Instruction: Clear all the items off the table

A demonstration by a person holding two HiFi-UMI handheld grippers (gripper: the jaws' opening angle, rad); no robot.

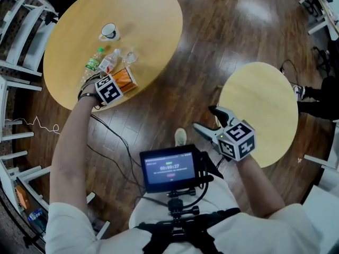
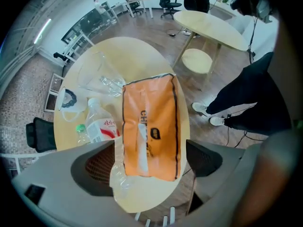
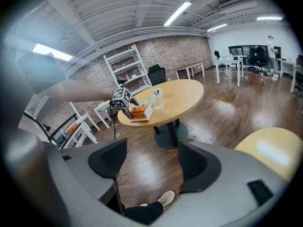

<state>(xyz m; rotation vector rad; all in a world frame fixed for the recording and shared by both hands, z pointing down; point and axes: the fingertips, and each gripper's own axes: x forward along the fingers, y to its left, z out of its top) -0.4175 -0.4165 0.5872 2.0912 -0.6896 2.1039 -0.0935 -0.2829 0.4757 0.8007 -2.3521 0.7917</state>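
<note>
Two pale round tables [image 1: 153,15] [image 1: 265,99] stand on glossy dark floorboards [image 1: 222,36]

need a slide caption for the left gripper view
Open left hand-held gripper straddling an orange pack beside a water bottle and mug on a round table.

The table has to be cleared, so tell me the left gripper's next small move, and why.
Probably ease the left gripper down and close it on the orange pack. Its jaws stand apart with the pack lying between them, not yet pressing it. The pack lies at the table's edge, beside a bottle.
</note>
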